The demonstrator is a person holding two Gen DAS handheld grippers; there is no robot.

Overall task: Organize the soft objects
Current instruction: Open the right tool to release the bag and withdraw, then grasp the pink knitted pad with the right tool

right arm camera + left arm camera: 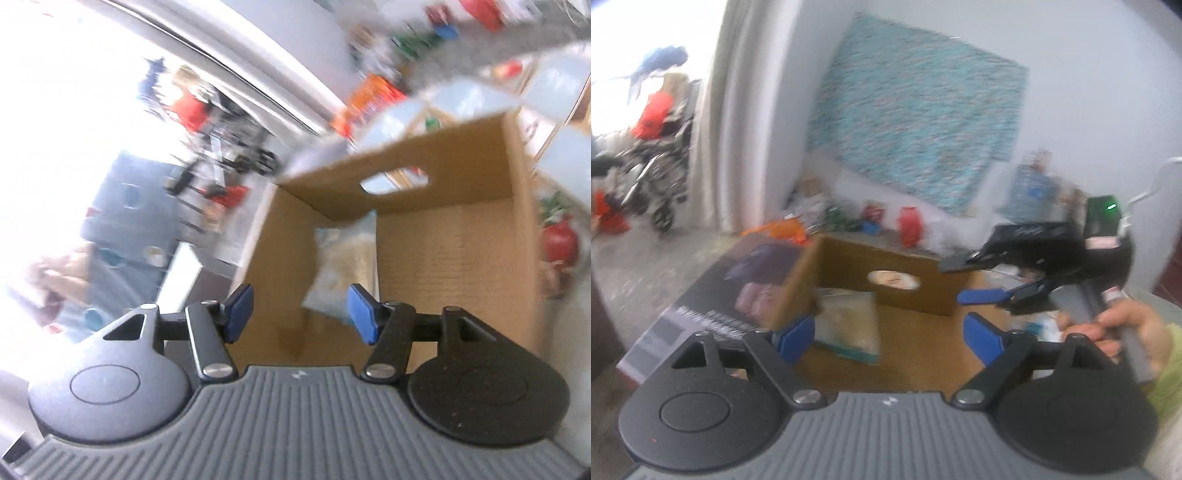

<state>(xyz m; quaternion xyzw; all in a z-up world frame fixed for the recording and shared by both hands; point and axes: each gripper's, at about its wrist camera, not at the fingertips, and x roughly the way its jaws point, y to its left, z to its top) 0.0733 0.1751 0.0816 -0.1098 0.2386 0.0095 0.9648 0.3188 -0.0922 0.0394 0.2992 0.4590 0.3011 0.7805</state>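
An open cardboard box (912, 295) with an oval handle hole stands in front of me. Inside it, a clear bag of pale soft stuff (846, 321) lies against the left wall. My left gripper (890, 338) is open over the box's near edge, its blue pads wide apart and gripping nothing. To the right, a hand (1126, 325) holds my right gripper (951, 280) above the box's right rim. In the right wrist view, the right gripper (301, 314) is open, with nothing pressed between its pads. The bag (347, 254) lies beyond them in the box (443, 240).
A dark printed carton (738, 295) lies left of the box. Red vases (910, 225) and small clutter line the wall under a teal patterned cloth (916, 122). A curtain (738, 129) and a wheeled chair (653, 177) are at the far left. Pale bins (461, 99) sit behind the box.
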